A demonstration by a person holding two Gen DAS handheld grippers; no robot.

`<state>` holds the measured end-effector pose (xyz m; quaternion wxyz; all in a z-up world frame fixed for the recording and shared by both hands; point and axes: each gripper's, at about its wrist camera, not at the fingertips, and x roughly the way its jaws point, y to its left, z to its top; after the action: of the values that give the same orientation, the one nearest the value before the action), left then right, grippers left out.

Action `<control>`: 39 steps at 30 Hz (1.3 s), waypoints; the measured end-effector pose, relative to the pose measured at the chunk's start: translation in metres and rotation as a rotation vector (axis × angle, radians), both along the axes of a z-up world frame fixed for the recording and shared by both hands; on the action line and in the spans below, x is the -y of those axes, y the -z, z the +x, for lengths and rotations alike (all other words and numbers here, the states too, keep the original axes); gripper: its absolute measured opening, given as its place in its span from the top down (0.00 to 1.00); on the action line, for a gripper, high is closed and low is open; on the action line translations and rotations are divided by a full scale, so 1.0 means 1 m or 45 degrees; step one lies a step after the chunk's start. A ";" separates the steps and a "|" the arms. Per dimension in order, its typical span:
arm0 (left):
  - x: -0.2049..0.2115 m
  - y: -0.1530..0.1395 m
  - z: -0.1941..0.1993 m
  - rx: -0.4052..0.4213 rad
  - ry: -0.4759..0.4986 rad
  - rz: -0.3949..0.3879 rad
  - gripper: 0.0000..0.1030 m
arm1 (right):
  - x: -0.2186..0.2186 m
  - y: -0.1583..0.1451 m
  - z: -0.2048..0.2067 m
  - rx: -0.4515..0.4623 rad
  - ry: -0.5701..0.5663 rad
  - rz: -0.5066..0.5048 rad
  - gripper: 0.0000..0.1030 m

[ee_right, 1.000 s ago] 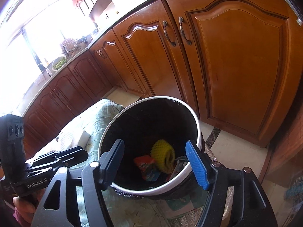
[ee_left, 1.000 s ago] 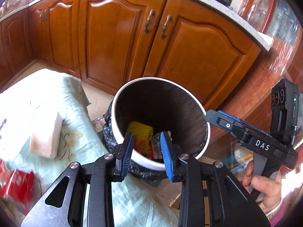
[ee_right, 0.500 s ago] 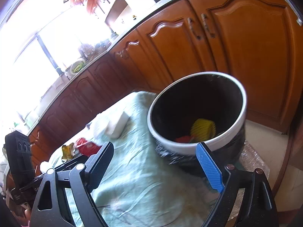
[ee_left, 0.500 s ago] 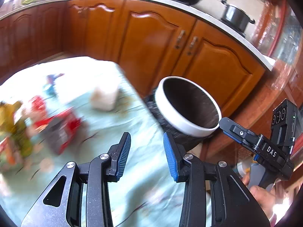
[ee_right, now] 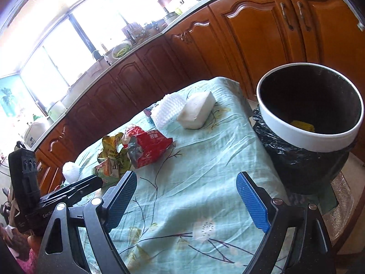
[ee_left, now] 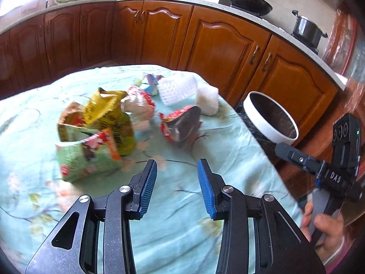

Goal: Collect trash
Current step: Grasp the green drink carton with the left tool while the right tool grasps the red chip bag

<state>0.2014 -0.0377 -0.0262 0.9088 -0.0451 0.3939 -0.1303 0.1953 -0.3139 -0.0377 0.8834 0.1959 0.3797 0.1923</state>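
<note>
Kitchen w/ wood cabinets, counter under a teal cloth: both tongs, left & right, released & empty, between pickups; wrappers & red bag lie mid-cloth, bin at the edge; next probably reach fwd, pinch one.

Tablecloth is showing pale aqua with a floral, dark-branch print. Bin is presenting a white rim over a black liner; a yellow item is showing inside. Wrappers are reading red, yellow-green and light green. Foam block is appearing white. Gripper pads are showing blue. Cabinets are appearing reddish-brown.
</note>
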 end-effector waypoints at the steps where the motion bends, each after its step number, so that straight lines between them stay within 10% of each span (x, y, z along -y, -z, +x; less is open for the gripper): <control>1: -0.005 -0.002 -0.001 0.012 0.014 0.038 0.61 | -0.005 -0.001 0.001 0.001 -0.013 -0.005 0.12; 25: -0.065 0.022 0.044 -0.020 0.215 0.456 0.37 | -0.093 0.027 0.074 -0.141 -0.161 -0.039 0.26; 28: -0.069 0.030 0.048 -0.068 0.218 0.461 0.37 | -0.098 0.035 0.083 -0.171 -0.156 -0.050 0.42; 32: -0.064 0.034 0.041 -0.075 0.248 0.485 0.56 | -0.095 0.036 0.085 -0.172 -0.141 -0.063 0.89; 39: -0.049 0.028 0.028 -0.087 0.260 0.359 0.65 | -0.080 0.021 0.063 -0.101 -0.135 -0.069 0.99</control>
<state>0.2298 0.0110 -0.0538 0.8742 0.1186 0.4415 -0.1637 0.2579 -0.2335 -0.0591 0.8612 0.1591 0.4295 0.2204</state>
